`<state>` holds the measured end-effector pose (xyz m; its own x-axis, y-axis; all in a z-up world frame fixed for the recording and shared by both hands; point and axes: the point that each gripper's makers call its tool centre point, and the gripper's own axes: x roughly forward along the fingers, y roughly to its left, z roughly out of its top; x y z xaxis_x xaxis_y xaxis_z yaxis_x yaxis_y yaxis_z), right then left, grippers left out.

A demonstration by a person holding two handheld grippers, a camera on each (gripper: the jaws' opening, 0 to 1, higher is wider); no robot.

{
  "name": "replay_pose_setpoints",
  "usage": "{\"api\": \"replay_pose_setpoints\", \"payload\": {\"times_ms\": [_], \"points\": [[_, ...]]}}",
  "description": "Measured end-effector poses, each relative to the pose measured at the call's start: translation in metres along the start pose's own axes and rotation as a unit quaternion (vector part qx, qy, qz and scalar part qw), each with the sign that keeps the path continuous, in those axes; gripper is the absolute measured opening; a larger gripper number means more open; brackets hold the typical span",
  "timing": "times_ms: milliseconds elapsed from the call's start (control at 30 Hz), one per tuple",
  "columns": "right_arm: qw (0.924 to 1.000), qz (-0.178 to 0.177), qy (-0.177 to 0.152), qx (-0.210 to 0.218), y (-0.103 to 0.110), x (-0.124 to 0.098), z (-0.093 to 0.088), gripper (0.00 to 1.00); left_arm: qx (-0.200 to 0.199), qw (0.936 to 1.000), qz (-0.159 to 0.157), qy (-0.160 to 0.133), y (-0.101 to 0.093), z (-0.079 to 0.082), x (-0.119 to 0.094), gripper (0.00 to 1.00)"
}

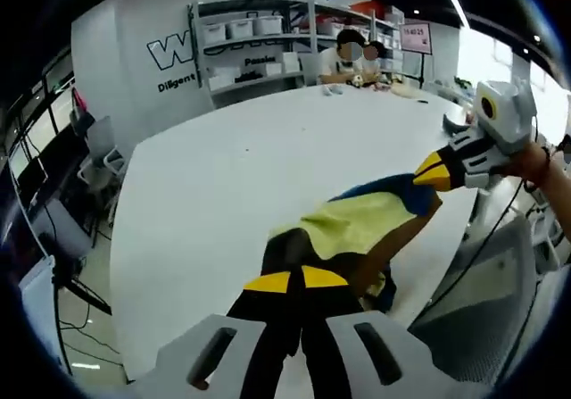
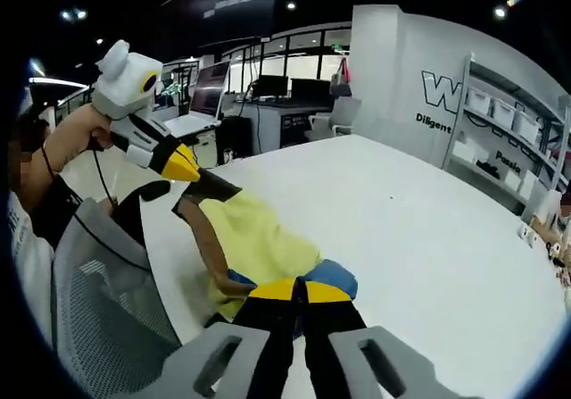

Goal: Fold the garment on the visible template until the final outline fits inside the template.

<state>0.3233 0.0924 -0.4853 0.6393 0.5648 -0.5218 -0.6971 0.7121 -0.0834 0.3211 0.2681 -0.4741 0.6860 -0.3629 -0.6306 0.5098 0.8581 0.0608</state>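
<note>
**Caller:** Table point(image 1: 223, 203) first: a broad white top, and it carries your whole job. Behind it in the left gripper view stands a white wall with dark lettering point(image 1: 174, 55), and beside that a rack of shelves point(image 1: 259, 46) stacked with pale bins.

**Spotter:** Seated people point(image 1: 343, 60) at the far end of the table too, just in front of those shelves. In the right gripper view you have a mesh chair back point(image 2: 107, 301) low on the left, tight against the table edge.

**Caller:** Now the garment point(image 1: 366, 225). It is yellow with blue and dark brown parts, and it lies bunched near the table edge closest to you, stretched between your two tools. I see no template outline under it.

**Spotter:** Right gripper view agrees: the garment point(image 2: 259, 243) runs from the bottom of the picture up to the other tool.

**Caller:** Your left gripper point(image 1: 296, 280) has its yellow-tipped jaws pressed together on the dark brown end of the cloth.

**Spotter:** And it comes into the right gripper view as well, left gripper point(image 2: 183, 169), tips pinched on that same dark corner, your hand point(image 2: 76, 136) wrapped round its handle.

**Caller:** Your right gripper point(image 2: 299, 289) has its tips closed on the blue part of the cloth.

**Spotter:** From the left gripper view the right gripper point(image 1: 435, 174) bites the blue edge, jaws together, that corner lifted off the table.
</note>
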Motion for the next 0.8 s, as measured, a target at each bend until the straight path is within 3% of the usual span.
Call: {"api": "replay_pose_setpoints", "payload": {"times_ms": [267,367,800], "points": [[0.9991,-0.029,-0.030,-0.006,-0.035,0.020,0.039,0.00,-0.009,0.9991,0.037,-0.018,0.024,0.032,0.014,0.02],[0.9989,-0.035,-0.033,0.000,-0.047,0.031,0.052,0.00,-0.015,0.9973,0.070,-0.014,0.044,0.040,0.022,0.01],[0.9988,-0.042,-0.021,0.009,-0.089,0.090,0.074,0.00,-0.040,0.9960,0.080,-0.002,0.081,0.059,0.077,0.01]]}}
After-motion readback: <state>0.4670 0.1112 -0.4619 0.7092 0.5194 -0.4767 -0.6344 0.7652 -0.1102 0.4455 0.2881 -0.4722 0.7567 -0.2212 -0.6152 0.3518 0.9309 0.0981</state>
